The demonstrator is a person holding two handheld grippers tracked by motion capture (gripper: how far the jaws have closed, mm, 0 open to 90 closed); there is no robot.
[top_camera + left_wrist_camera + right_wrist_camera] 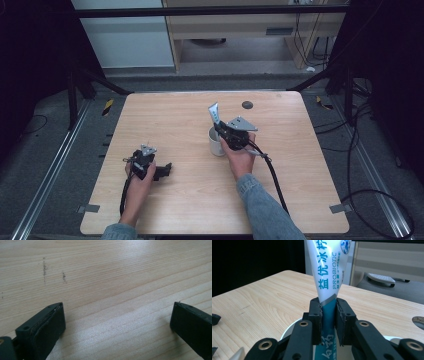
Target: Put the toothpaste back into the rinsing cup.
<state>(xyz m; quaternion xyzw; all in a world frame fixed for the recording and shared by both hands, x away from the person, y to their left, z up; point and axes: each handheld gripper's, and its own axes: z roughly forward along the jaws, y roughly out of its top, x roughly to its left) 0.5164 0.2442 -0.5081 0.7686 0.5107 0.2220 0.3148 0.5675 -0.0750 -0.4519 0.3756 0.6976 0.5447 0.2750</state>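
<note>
Two black jaws of the right gripper (329, 315) are pinched tight on a toothpaste tube (325, 277), gripping it low on its body where the white printed part meets the teal band. The tube stands nearly upright between them, its long axis running from the bottom centre of the right gripper view to the top of the frame, widening toward the flat crimped end above. Its lower end dips down inside a white mug (216, 141) directly beneath the jaws, whose curved rim appears at the lower left of the right gripper view. So the tube lies straight along the jaws' own line and the mug sits right under it; judging by that, the coming move turns on lowering or releasing the tube down along its length into the mug. In the high view the right gripper (223, 129) is just right of centre on the table (165, 115), the tube's pale tip leaning toward the upper left above the mug. The tube looks soft, glossy plastic with blue lettering; the mug is smooth and rounded, likely ceramic. The left gripper (117, 315) rests low over the pale wood-grain tabletop at the lower left of the high view, well apart from the mug, its jaws spread wide with nothing between them
</note>
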